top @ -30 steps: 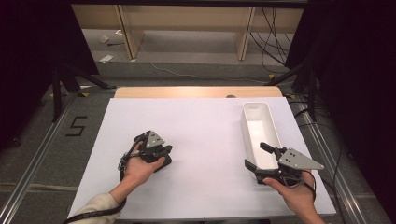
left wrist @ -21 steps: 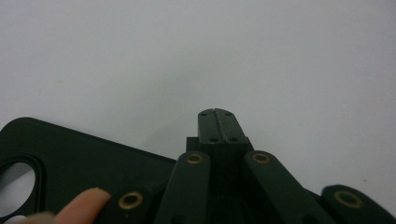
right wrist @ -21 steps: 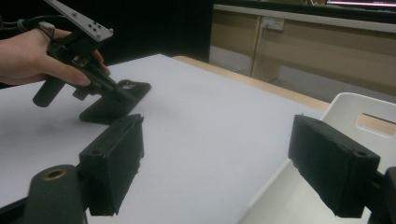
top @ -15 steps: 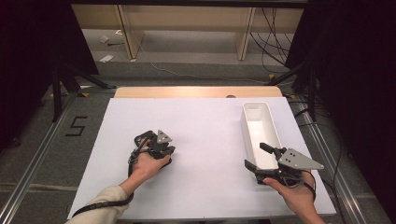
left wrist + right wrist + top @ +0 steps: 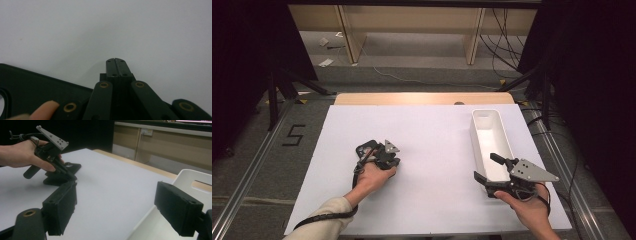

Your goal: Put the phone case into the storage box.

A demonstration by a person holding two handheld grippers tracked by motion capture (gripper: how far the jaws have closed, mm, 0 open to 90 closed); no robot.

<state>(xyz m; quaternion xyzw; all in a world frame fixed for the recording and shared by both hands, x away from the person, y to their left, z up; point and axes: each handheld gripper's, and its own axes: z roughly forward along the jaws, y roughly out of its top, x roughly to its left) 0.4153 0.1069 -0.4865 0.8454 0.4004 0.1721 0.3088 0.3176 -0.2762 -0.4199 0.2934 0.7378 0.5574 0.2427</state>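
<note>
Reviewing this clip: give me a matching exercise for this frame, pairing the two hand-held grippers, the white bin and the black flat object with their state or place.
Things:
1. left hand-held gripper
2. right hand-held gripper
3. white bin
4. black flat object

States or places:
A. empty, at the table's right side
B. jaws wide apart
C. lying on the table beside the left hand
D. jaws pressed together

Pairs: 1-D, 2-B, 3-A, 4-C

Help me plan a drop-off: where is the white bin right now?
In the high view the white bin sits lengthwise along the table's right side, its near end between the open jaws of the right claw.
</note>
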